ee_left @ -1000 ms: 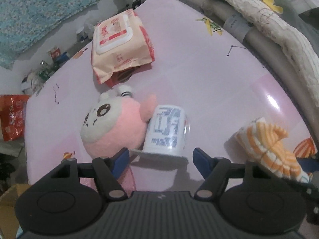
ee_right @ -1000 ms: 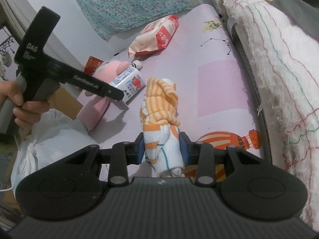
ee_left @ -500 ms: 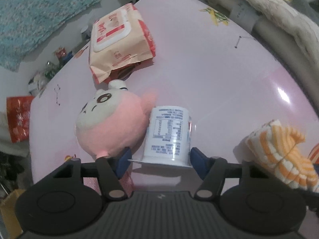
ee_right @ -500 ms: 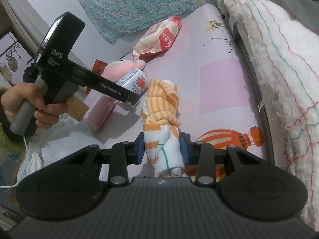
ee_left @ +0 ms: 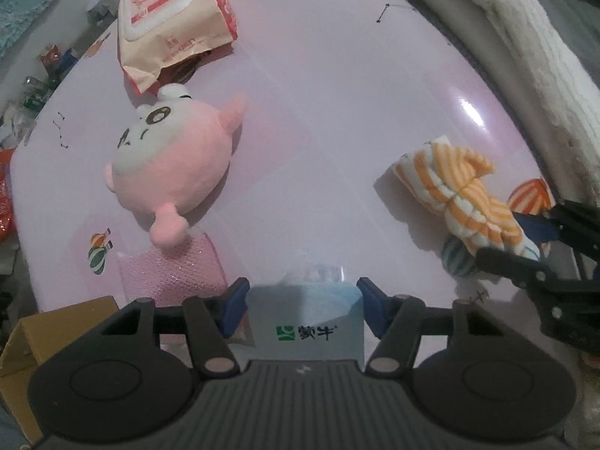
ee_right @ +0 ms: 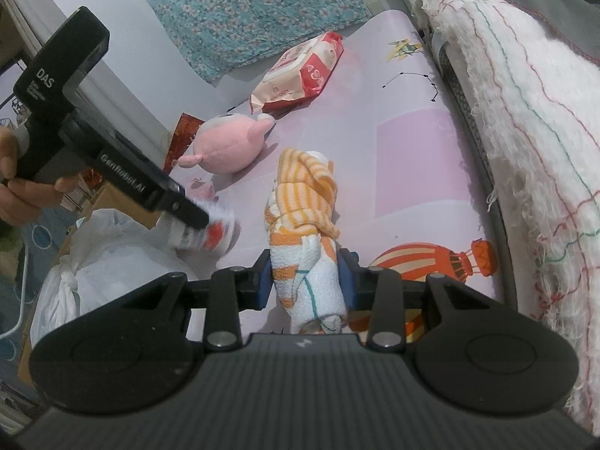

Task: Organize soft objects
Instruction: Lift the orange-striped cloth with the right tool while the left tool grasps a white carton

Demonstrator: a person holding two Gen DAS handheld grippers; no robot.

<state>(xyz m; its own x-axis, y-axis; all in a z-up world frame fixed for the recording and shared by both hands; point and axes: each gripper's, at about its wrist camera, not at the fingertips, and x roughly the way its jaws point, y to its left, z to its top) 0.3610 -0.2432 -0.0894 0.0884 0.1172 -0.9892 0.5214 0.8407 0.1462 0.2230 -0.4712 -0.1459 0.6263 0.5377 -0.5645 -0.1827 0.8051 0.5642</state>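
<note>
My left gripper (ee_left: 302, 300) points down over the near edge of the pink table (ee_left: 337, 112), shut on a white dairy cup (ee_left: 307, 322) with a green logo. In the right wrist view that cup (ee_right: 210, 232) is blurred, held in the left gripper (ee_right: 187, 213) off the table's left edge. A pink round plush (ee_left: 172, 157) lies on the table, and a wet-wipes pack (ee_left: 172, 18) lies beyond it. My right gripper (ee_right: 304, 285) is shut on the white end of an orange-striped rolled towel (ee_right: 303, 217), which rests on the table.
A pink mesh pouch (ee_left: 172, 270) lies at the table's near edge under the plush's foot. A cardboard box (ee_left: 37, 337) and a tied white plastic bag (ee_right: 105, 255) sit below that edge. A white fringed blanket (ee_right: 525, 112) runs along the right side.
The left gripper closed on the cup and carried it away from the plush toward the near table edge, tipping downward. The right gripper and the towel kept still.
</note>
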